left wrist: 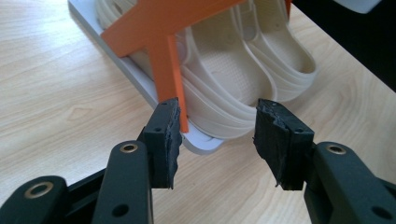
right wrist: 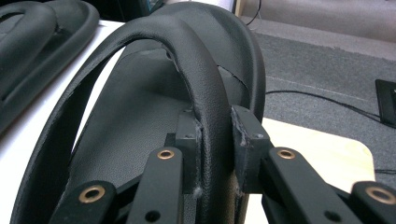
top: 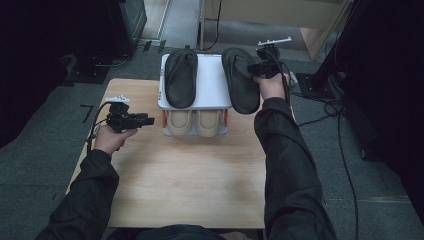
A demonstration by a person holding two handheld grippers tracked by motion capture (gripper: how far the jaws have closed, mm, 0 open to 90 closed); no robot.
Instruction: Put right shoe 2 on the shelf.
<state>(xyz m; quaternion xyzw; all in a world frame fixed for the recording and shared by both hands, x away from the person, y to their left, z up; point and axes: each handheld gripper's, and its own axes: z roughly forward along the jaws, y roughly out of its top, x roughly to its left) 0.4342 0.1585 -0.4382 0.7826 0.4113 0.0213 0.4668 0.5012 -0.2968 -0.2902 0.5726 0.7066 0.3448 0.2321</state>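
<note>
The right gripper [right wrist: 215,135] is clamped on the strap of a black slipper [top: 241,80], which hangs half off the white rack's top shelf [top: 212,85], just left of the jaws. Its mate [top: 181,77] lies flat further left. Best bet is probably sliding it leftward, level, since open floor sits right behind. The left gripper [left wrist: 217,140] is wide open, empty, by the beige slippers [left wrist: 243,70], plenty of bare table around it

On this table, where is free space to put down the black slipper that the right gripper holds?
The widest bare patch is the near half of the wooden table, between the two sleeves and in front of the shoe rack. A narrower strip lies left of the rack, by the left gripper. The rack is crowded: one black slipper on top, the cream pair beneath.
</note>
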